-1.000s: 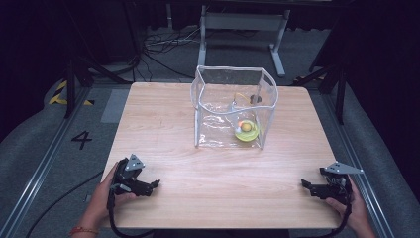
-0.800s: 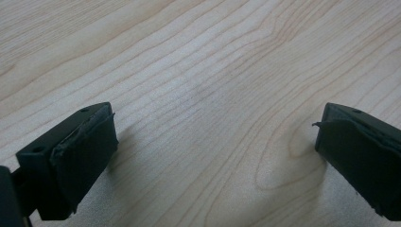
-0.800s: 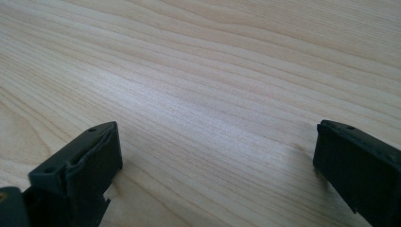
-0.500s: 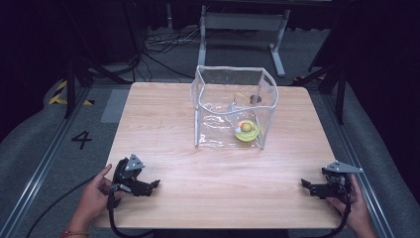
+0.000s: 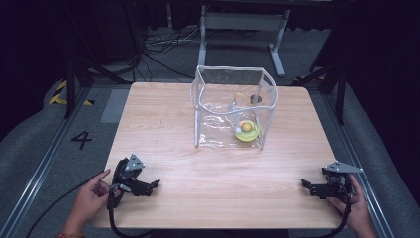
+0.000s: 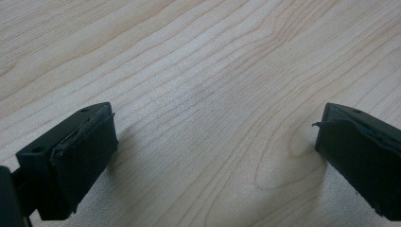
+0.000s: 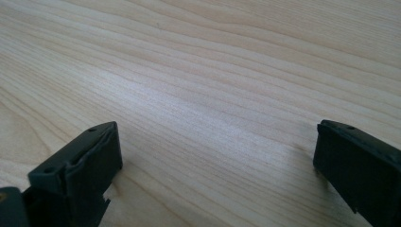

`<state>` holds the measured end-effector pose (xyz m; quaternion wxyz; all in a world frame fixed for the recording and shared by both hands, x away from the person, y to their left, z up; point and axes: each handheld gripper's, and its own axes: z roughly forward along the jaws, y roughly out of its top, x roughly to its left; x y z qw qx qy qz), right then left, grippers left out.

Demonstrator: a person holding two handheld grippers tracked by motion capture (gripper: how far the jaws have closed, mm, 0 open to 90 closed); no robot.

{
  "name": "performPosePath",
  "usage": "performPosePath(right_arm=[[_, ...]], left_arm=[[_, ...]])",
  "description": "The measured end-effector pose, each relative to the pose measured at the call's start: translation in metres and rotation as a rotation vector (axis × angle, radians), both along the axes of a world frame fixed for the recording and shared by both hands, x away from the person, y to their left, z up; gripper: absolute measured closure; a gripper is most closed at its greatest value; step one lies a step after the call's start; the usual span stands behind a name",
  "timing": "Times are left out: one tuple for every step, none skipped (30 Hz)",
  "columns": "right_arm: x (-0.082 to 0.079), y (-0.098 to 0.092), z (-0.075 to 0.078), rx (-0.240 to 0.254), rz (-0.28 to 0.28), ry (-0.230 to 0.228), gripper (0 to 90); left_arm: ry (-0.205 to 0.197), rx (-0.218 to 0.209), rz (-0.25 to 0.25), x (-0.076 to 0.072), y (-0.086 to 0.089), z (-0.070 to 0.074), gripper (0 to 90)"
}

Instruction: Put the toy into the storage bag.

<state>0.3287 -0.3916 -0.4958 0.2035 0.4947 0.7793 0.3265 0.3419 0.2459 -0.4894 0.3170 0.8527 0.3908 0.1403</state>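
- Here, the left gripper [image 5: 148, 186] and right gripper [image 5: 309, 187] rest low at the table's [image 5: 163, 119] near corners, jaws spread wide, holding nothing.
- A clear bag [image 5: 233, 106] stands mid-table, well apart from both, with a small yellow item [image 5: 246, 131] inside.
- Judged progress: no handling is under way; everything remains to be done.

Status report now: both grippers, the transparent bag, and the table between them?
Left gripper open, empty, near table edge. Right gripper open, empty, opposite corner. Clear plastic bag upright at table centre, small yellow object inside. Wooden table between bare.

Small items inside clear bag [image 5: 233, 106] unidentifiable (too small, glare).
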Motion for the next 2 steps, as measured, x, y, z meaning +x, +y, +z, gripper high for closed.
performPosePath(right_arm=[[0.0000,0.0000,0.0000,0.000,0.000,0.000,1.9],[0.0000,0.0000,0.0000,0.001,0.000,0.000,1.8]], left_arm=[[0.000,0.000,0.000,0.0000,0.0000,0.0000,0.1],[0.000,-0.001,-0.001,0.0000,0.0000,-0.0001,0.1]])
